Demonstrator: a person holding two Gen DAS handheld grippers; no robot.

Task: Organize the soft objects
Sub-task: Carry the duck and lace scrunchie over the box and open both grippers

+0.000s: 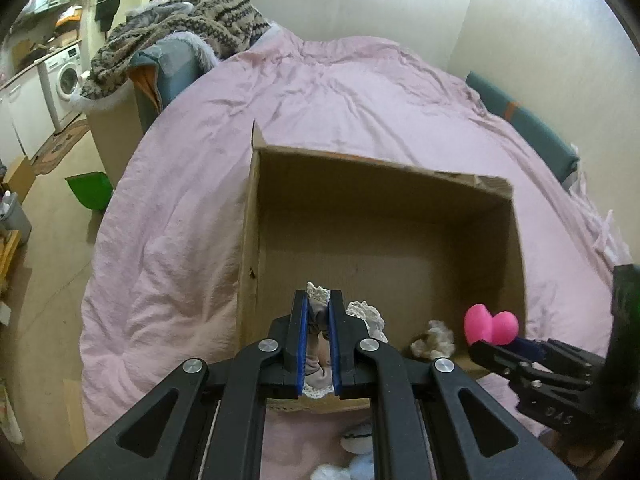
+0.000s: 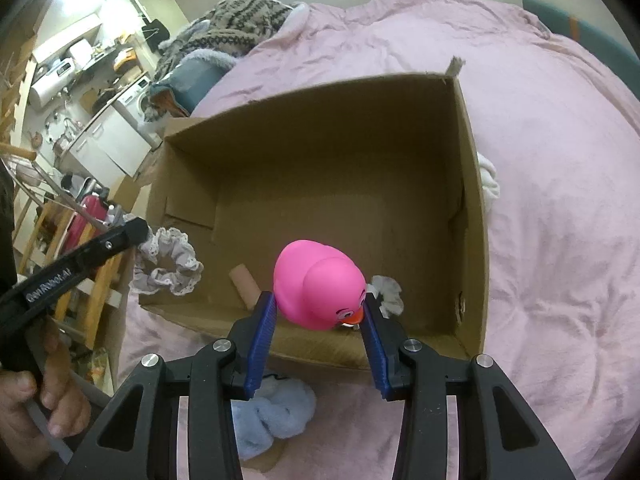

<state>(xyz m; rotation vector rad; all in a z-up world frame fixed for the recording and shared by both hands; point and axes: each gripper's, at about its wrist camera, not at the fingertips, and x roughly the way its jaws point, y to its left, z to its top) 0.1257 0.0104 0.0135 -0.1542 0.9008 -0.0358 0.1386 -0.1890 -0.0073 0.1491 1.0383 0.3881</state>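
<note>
A bed is covered by a wrinkled pink quilt (image 1: 340,92), and an open cardboard box (image 1: 400,248) is set on it. A knitted blanket (image 1: 180,36) is heaped at the bed's far left corner; beyond it a washing machine (image 1: 66,76) and white cabinets are seen along the wall, and a green bin (image 1: 90,190) on the floor.

A grey lace scrunchie (image 2: 168,264) is clamped between the fingers of the left gripper (image 1: 319,344), at the box's near left corner. A pink duck (image 2: 320,286) is gripped between the fingers of the right gripper (image 2: 318,344), over the near wall of the box. Behind the duck, a grey fluffy scrunchie (image 2: 386,292) and a pink tube (image 2: 244,282) are seen on the box floor. A pale blue scrunchie (image 2: 272,414) is left on the quilt before the box, partly hidden by the right gripper. A white cloth (image 2: 489,184) is seen beside the box's right wall.
</note>
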